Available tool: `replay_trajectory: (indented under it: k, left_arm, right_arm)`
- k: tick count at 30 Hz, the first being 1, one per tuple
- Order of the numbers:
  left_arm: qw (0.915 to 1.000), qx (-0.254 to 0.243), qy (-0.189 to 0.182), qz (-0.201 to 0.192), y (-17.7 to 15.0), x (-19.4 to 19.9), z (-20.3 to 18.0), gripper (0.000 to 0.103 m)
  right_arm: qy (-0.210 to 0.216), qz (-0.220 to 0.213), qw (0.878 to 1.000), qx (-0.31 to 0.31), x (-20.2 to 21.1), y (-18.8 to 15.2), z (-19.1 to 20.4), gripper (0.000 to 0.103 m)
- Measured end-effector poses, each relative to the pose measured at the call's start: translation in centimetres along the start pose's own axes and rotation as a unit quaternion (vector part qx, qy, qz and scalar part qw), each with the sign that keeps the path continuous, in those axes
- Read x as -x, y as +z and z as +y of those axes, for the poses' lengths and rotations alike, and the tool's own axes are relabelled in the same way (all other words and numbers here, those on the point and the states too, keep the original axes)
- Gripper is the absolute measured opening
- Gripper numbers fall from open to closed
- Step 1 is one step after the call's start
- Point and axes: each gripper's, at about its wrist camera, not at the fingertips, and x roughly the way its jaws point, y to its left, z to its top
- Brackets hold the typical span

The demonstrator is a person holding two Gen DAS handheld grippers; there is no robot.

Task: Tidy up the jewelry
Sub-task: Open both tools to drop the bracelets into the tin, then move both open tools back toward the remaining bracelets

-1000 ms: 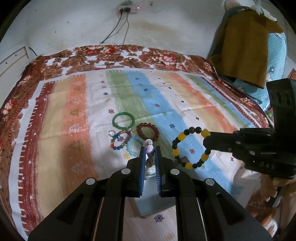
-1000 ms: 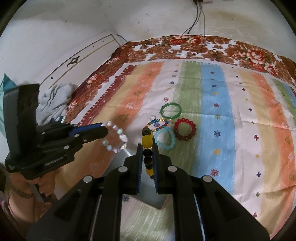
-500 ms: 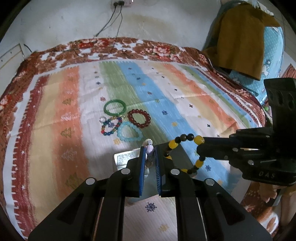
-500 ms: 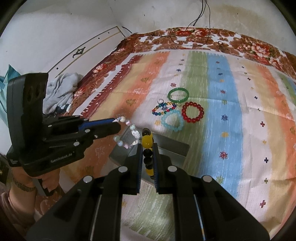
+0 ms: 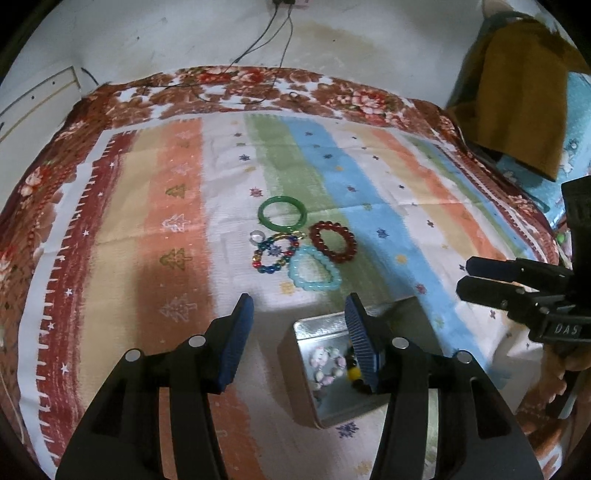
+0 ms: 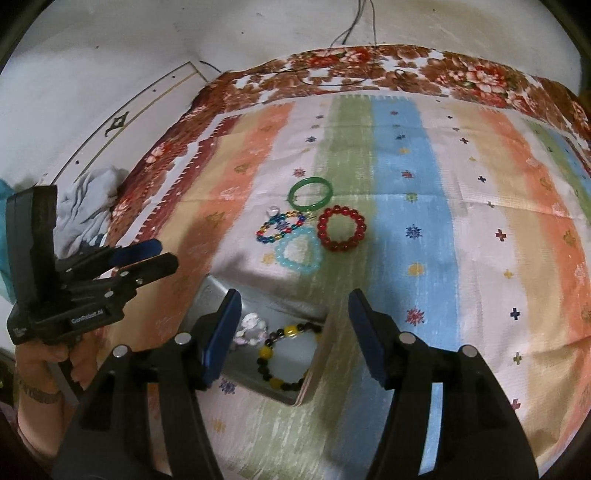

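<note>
Two bracelets lie inside the metal tin [image 6: 314, 373] right below the cameras: a pale pink-and-white beaded bracelet [image 6: 251, 328] at its left side and a yellow-and-black beaded bracelet [image 6: 284, 354] just beside it. The left gripper [image 5: 299, 314] hangs over the tin's left edge, its blue-padded fingers [image 5: 236, 332] spreading apart with nothing between them, grasping nothing. The right gripper [image 6: 293, 314] is over the tin as well, its fingers [image 6: 365, 332] also opening wide and empty, the yellow-and-black loop lying loose in the tin beneath the gap. From the left wrist view, the pale bracelet [image 5: 325, 363] shows in the tin [image 5: 295, 362], partly behind the right-hand finger. Off at the edge of the right wrist view, a hand [image 6: 55, 362] grips the left tool's handle.

Beyond the tin, on the striped bedspread [image 6: 461, 221], four more pieces sit in a tight cluster. Nearest comes a light blue beaded bracelet [image 6: 297, 253], touching a multicoloured beaded bracelet [image 6: 279, 227] to its left and sitting just beside a dark red beaded bracelet [image 6: 341, 229] to its right. Behind them rests a green bangle [image 6: 310, 194], with a small clear bead [image 6: 273, 211] near its left side. Farther back, the brown floral border [image 6: 369, 70] of the spread meets the white wall [image 6: 184, 33], where cables [image 5: 273, 37] hang down.
</note>
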Motion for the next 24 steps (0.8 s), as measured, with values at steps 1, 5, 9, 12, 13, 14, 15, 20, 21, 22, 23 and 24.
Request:
replay_trajectory:
  k: [1,5,9,12,13,14,15,20,21,22,23,24]
  left_arm:
    - [1.0,0.001,0.002,0.001,0.1,-0.2,0.1,0.051]
    - [0.9999,-0.002,0.01,0.004,0.5,-0.6,0.3,0.051]
    - [0.9996,-0.012,0.023,0.006,0.9,-1.2,0.3,0.051]
    - [0.9993,-0.015,0.034,0.009,1.3,-1.7,0.5,0.052]
    - [0.9989,-0.018,0.043,0.011,1.4,-2.0,0.5,0.053]
    - [0.9985,-0.021,0.048,0.012,1.5,-2.3,0.5,0.053]
    - [0.9983,-0.023,0.052,0.014,1.7,-2.5,0.6,0.054]
    - [0.9977,-0.03,0.059,0.015,2.0,-2.9,0.6,0.058]
    - [0.9976,-0.031,0.06,0.015,2.1,-3.0,0.6,0.059]
    - [0.9974,-0.033,0.062,0.015,2.2,-3.0,0.6,0.06]
    - [0.9971,-0.035,0.065,0.016,2.2,-3.1,0.6,0.061]
    - [0.9969,-0.037,0.068,0.016,2.3,-3.3,0.6,0.062]
  right_arm:
    - [-0.001,-0.001,1.0,-0.002,-0.1,0.2,-0.2,0.061]
    - [-0.018,-0.007,1.0,0.008,-0.2,0.7,-0.1,0.061]
    - [-0.046,-0.008,0.998,0.03,-0.6,0.8,0.3,0.062]
    - [-0.05,-0.004,0.998,0.024,-1.1,1.0,-0.1,0.066]
    - [-0.053,-0.003,0.998,0.022,-1.3,1.1,-0.4,0.066]
    - [-0.057,-0.001,0.998,0.02,-1.6,1.2,-0.6,0.067]
    - [-0.059,0.0,0.998,0.019,-1.7,1.2,-0.8,0.067]
    - [-0.062,0.003,0.998,0.01,-2.4,1.8,-1.6,0.071]
    - [-0.063,0.002,0.998,0.01,-2.4,1.9,-1.7,0.074]
    - [-0.062,0.0,0.998,0.009,-2.5,2.0,-1.8,0.075]
    - [-0.063,-0.001,0.998,0.01,-2.5,2.0,-1.8,0.076]
    - [-0.065,-0.001,0.998,0.011,-2.6,2.2,-1.9,0.078]
